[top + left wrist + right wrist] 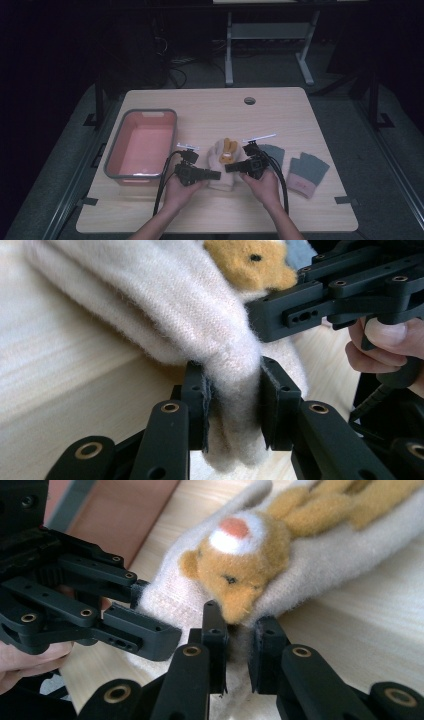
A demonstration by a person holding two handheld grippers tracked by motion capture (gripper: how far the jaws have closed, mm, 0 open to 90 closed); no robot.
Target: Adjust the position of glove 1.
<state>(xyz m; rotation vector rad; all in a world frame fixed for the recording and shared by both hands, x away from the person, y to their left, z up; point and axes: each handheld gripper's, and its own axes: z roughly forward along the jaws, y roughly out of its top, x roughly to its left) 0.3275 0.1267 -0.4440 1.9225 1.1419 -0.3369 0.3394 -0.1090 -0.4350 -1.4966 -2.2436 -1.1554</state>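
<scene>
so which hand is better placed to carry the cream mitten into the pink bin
Left. The left gripper and right gripper both pinch the cream mitten, but the pink bin lies on the left gripper's side, so probably a shorter carry.

Left tool (214, 174) and right tool (231, 167), both clamped.

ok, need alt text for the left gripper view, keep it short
The left tongs are shut on a fold of a cream knitted mitten lying on a light wooden table. An orange felt animal sits on the mitten at the top. The right tongs, held in a hand, reach in from the right and touch the same mitten.
</scene>
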